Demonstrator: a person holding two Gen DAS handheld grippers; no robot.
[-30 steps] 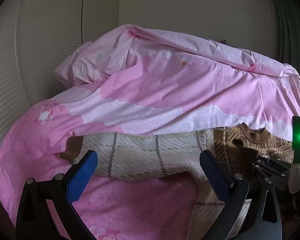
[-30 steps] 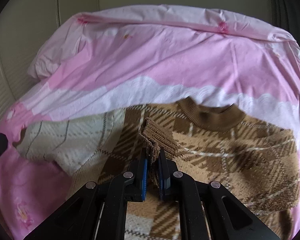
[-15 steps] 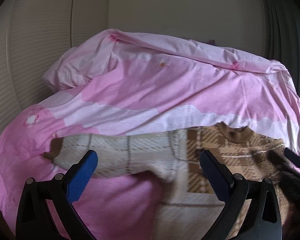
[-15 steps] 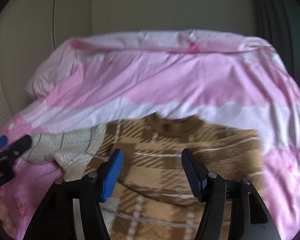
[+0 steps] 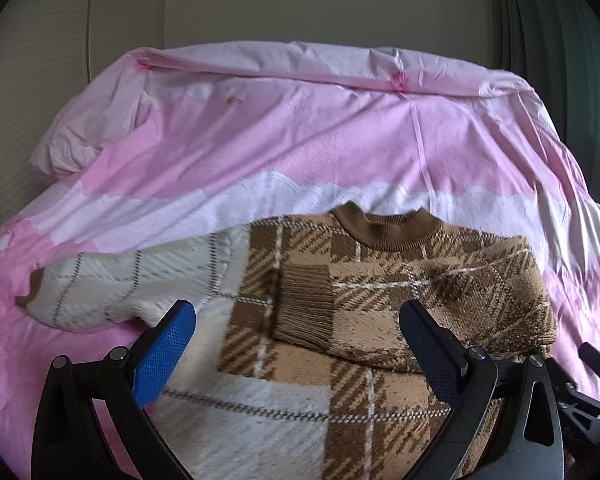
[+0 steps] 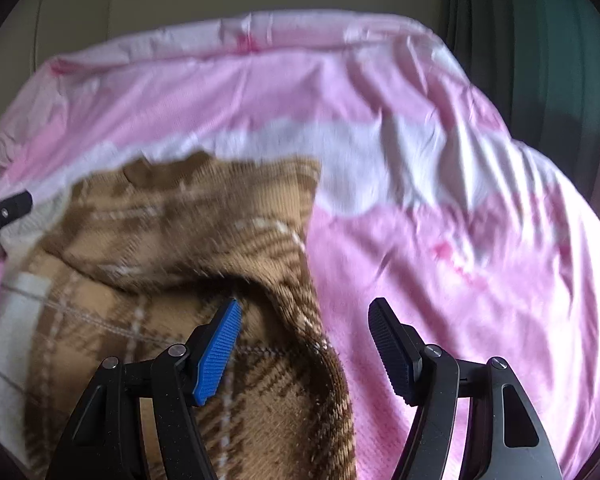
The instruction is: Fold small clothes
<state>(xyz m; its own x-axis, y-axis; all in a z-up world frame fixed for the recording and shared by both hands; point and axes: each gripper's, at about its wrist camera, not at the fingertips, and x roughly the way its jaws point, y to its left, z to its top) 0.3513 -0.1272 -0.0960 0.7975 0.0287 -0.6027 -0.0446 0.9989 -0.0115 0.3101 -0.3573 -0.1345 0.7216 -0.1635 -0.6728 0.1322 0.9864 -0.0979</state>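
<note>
A brown and cream plaid sweater (image 5: pixel 380 300) lies flat on the pink bed cover (image 5: pixel 300 140), its collar toward twelve o'clock and one brown sleeve folded across the chest. The left hand-held gripper (image 5: pixel 296 344) hangs over it with jaws released and empty. The right hand-held gripper (image 6: pixel 304 344) has just been opening; it grasps nothing, over the sweater's edge at three o'clock.

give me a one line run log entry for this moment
right gripper: open, just released cuff | right sleeve: folded across sweater | left gripper: open, empty
</note>
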